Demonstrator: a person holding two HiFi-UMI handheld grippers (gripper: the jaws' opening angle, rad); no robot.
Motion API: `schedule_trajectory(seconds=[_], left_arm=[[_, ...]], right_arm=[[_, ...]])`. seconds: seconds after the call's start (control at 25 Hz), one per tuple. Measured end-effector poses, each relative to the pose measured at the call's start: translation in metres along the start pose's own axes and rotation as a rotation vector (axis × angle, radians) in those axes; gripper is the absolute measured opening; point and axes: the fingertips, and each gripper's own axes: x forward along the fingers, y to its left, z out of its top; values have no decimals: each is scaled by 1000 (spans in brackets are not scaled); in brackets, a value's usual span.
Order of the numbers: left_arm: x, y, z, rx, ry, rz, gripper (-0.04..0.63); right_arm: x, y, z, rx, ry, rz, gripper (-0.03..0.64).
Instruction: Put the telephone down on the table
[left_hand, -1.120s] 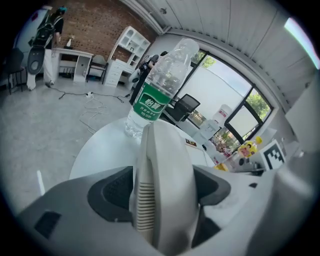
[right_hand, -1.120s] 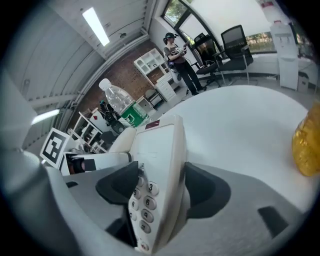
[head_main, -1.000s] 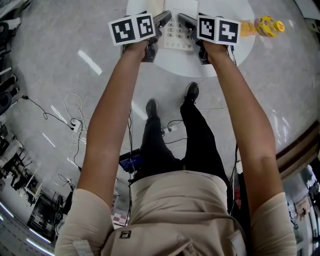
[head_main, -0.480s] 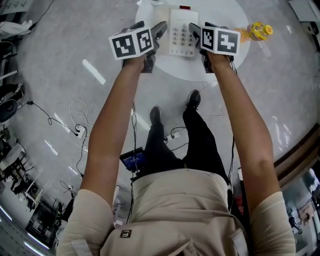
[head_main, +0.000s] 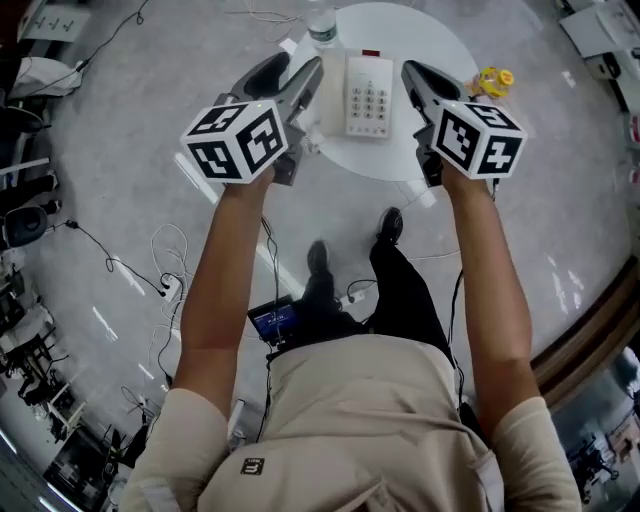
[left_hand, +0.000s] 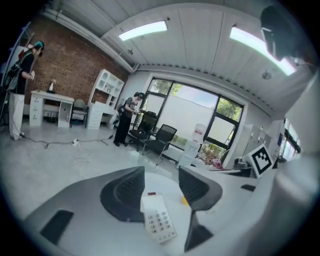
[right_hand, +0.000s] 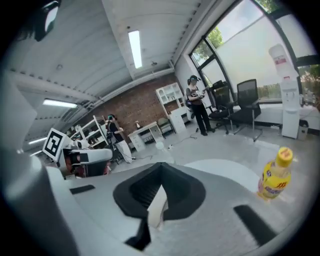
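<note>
**On the round white table (head_main: 440, 40), the white push-button telephone (head_main: 368, 95) lies flat**

Head view: its long axis runs away from the person, with the red mark at the far end. A yellow plastic bottle (head_main: 492, 80) and a clear bottle (head_main: 321, 28) stand nearby; their contents are unclear.

Left gripper view: the left gripper (left_hand: 161, 172) has jaws half apart, just closing, with nothing between.

Right gripper view: the right gripper (right_hand: 161, 175) has jaws together, empty.

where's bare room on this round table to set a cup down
Widest bare patch: far right of the table, between the telephone and the yellow bottle. The near rim in front of the telephone is also free. Tightest is far left, where the clear bottle stands close by the telephone.
</note>
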Motion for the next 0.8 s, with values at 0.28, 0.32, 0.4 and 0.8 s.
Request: schedule_trajectory(seconds=[0.28,0.32,0.4,0.8], left_arm=[[-97,-62,86,225,-229,-70,78],[-109,-68,90,242,-243,-72,76],[-136,-78,97,253,-257,-74,74],[-230,-118,126,307,-305,-89,74]], right_arm=[[-91,81,63,-241,-132,88,-12],[-101,90,67,-257,-145,92,-12],[-119,109,73,-285,-164,100,-12],[-187,174,89,-342,-183,97,-12]])
